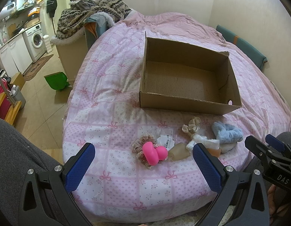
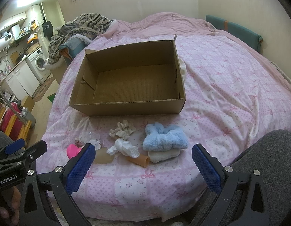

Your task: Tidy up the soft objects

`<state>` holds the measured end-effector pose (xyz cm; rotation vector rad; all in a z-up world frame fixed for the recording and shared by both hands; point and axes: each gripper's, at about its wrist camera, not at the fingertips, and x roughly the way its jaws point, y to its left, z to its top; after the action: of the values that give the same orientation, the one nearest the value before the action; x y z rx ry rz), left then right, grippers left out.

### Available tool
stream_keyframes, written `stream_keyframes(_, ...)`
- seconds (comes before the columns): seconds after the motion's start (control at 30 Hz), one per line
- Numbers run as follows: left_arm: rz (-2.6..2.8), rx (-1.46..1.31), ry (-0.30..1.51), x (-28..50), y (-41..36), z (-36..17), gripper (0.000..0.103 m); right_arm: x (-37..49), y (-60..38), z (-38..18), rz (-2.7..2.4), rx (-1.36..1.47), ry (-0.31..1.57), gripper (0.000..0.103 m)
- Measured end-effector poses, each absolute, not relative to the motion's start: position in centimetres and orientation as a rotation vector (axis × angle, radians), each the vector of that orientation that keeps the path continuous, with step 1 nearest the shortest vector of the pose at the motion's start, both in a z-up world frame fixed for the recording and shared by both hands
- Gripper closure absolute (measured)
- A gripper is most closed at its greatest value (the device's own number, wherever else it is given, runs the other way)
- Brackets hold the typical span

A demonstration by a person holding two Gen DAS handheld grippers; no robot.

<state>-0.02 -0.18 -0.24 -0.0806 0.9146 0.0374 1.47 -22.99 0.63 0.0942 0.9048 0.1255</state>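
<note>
The bed [image 2: 220, 79] carries an open cardboard box [image 2: 126, 106] at mid-frame; below it lie scrunchies [image 2: 123, 129], a blue fluffy scrunchie [image 2: 164, 137] and a pink toy [image 1: 154, 153].

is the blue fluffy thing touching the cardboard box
Apart. The right wrist view shows a strip of bedspread between the blue fluffy scrunchie and the cardboard box front wall.

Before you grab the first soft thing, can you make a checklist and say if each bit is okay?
1. Cardboard box open on top with nothing inside: ok.
2. Left gripper open, holding nothing: ok.
3. Right gripper open, holding nothing: ok.
4. Blue fluffy scrunchie lies uncovered on the bedspread, before the right gripper: ok.
5. Pink squishy toy free to lift: not ok, it sits on a pink scrunchie.
6. Anything hidden under the white cloth bundle: cannot tell.
</note>
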Motion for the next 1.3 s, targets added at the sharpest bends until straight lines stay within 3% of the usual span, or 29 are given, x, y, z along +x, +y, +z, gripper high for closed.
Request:
stream_keyframes(0.83, 0.048, -0.061, 0.991, 3.2, -0.1, 1.4, 0.0, 5.1, -24.4, 3.4, 0.148, 0.113, 0.938, 0.0)
stream_keyframes(1.3, 0.062, -0.058, 1.085, 7.6, 1.3, -0.4, 0.0, 10.9, -27.5, -1.4, 0.18, 0.252, 1.23, 0.0)
